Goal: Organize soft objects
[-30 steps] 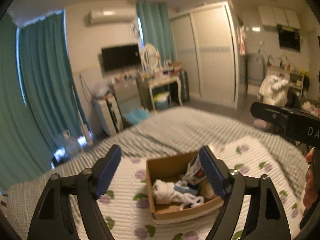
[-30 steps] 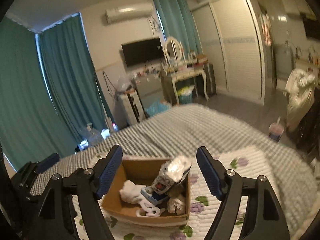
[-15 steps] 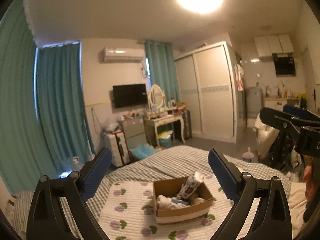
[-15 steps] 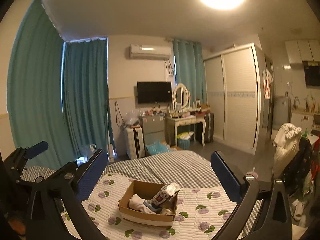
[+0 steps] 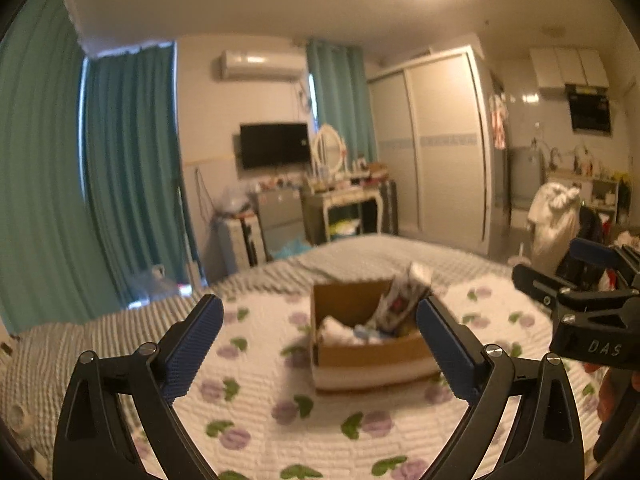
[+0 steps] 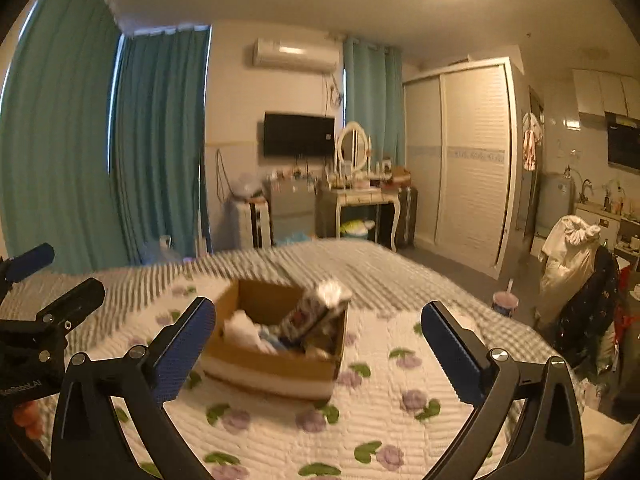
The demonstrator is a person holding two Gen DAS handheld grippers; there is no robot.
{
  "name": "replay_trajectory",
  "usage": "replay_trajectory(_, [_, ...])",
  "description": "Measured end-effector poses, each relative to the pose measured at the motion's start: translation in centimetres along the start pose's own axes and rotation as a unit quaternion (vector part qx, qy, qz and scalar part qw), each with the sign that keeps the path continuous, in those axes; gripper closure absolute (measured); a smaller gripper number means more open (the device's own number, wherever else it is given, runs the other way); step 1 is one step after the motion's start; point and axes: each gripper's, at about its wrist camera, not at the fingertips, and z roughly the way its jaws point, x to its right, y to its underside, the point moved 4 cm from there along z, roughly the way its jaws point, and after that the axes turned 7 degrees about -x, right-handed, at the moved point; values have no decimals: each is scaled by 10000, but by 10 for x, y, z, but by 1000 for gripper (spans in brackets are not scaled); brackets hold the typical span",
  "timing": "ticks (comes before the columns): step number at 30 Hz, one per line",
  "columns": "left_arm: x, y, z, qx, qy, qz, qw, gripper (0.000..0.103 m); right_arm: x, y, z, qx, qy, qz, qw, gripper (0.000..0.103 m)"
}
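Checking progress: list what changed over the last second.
Both tongs, left and right, drew back from the cardboard box, tilted up, and are now dipping toward it again. Both stayed open and empty. The box, the packet leaning inside it, and the floral quilt kept their places.

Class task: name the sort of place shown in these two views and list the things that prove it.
Most likely a bedroom in a small flat: a bed with a flowered quilt, a sliding-door wardrobe and a dressing table.

Filled cardboard box (image 5: 368, 354) on quilt (image 5: 256, 412)
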Motion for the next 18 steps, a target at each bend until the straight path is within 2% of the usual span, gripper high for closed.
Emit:
replay_trajectory(5, [0,11,15,-176,32,-89,9998,4,14,12,15,-90,-74,244,9996,0])
replay_trajectory(18, [-3,18,17,-332,43,-211,9992,4,17,18,19,-191,-139,366,9991,0])
